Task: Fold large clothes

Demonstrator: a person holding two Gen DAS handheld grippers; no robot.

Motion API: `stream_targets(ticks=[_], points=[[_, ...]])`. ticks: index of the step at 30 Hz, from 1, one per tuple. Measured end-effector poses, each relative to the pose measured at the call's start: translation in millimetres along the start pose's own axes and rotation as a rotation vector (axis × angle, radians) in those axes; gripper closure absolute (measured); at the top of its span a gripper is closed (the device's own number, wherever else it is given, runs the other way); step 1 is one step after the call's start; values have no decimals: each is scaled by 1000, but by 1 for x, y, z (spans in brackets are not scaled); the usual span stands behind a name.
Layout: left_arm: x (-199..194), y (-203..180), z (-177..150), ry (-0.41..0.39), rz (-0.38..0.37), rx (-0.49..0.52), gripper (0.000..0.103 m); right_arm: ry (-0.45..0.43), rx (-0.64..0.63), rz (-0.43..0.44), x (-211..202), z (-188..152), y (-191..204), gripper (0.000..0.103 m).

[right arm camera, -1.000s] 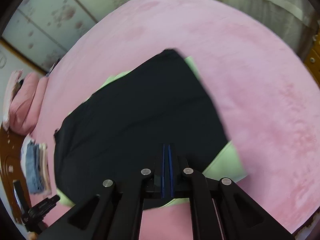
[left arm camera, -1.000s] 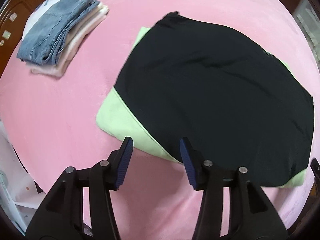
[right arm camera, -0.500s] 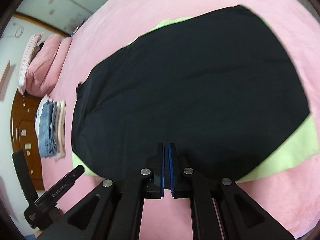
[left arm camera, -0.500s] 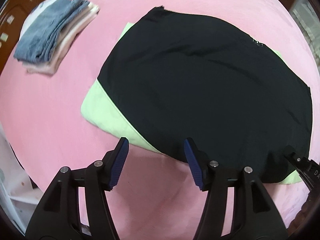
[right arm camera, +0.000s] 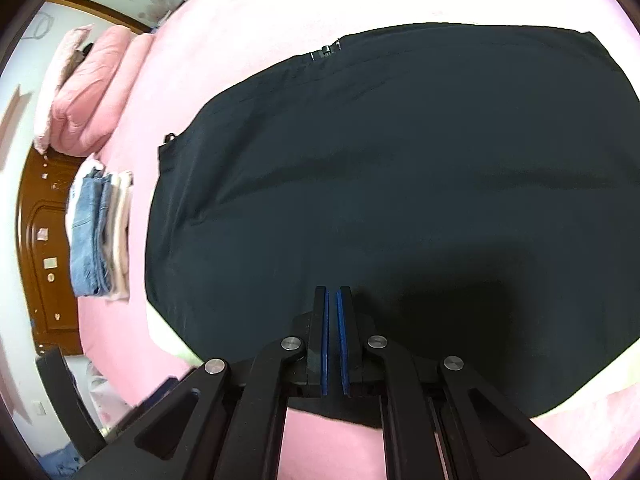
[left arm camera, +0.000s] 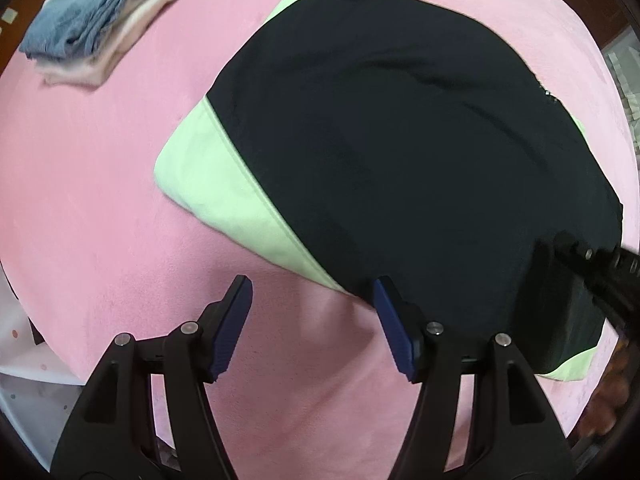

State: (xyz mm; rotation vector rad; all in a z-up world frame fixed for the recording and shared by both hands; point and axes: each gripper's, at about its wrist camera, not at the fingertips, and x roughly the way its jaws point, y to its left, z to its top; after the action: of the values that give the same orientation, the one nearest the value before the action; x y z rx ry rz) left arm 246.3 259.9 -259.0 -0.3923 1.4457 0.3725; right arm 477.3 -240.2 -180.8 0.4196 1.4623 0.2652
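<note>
A large black garment lies flat on a pale green one on the pink bed. My left gripper is open and empty, low at the near edge, its right finger against the black hem. My right gripper hovers just over the black garment near its front edge. Its jaws are nearly together with a thin gap and nothing between them. The right gripper also shows at the right edge of the left wrist view.
A stack of folded clothes with jeans on top sits at the far left of the bed; it also shows in the right wrist view. Pink pillows and a wooden headboard lie beyond. A green corner sticks out at the right.
Both grippers have moved down and closer to the garment's near edge. The right gripper's jaws have parted slightly. The garments have not moved.
</note>
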Motion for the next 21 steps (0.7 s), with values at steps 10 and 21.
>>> stream_targets(ticks=[10,21], points=[[20,45,-4,67,-198,-172,35,71,56,-140,49,61,8,94],[51,108,-14,25,-532,-532,23,185,89,-151,95,103,5,94]])
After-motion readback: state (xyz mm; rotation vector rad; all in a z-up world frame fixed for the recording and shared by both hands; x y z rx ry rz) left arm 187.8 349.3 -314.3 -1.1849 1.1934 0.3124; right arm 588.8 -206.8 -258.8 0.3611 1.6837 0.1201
